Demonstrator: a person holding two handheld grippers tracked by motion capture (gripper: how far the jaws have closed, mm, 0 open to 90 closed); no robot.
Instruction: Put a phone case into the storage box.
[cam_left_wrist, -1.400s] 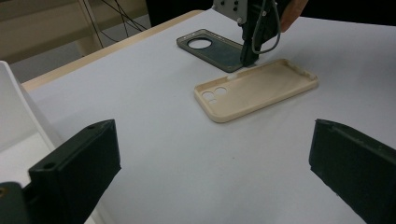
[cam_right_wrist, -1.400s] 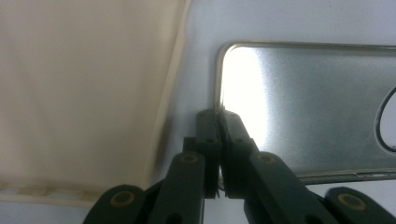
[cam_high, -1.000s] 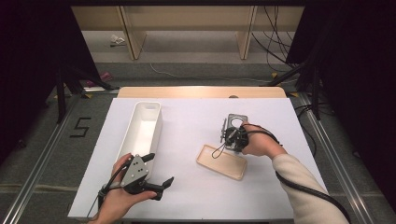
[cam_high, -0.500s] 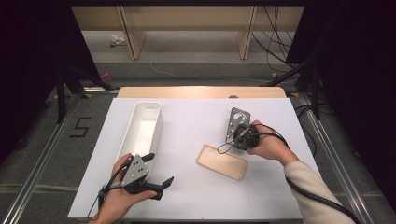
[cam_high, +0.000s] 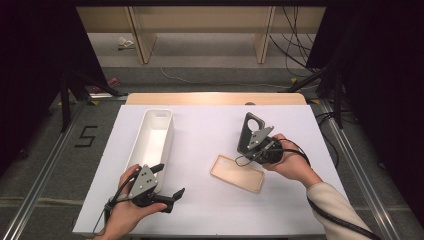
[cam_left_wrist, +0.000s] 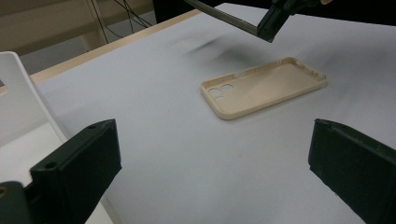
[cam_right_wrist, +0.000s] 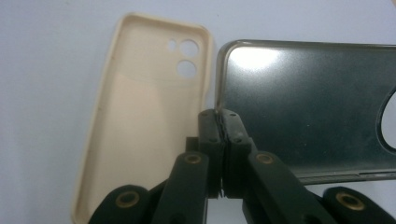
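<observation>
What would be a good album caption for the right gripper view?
Right gripper pinching the edge of a dark phone case, lifted beside a beige phone case lying open-side up.

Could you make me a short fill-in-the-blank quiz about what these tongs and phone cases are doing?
1. The right tongs are shut on the ____ phone case.
2. The beige phone case lies flat on the ____.
3. The left tongs are ____ and hold nothing.
4. The long white bin is nearest the ____ tongs.

Missing words: dark; table; open; left

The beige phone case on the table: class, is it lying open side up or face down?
Open side up: the beige phone case shows its hollow inside and raised rim, flat on the table.
</observation>
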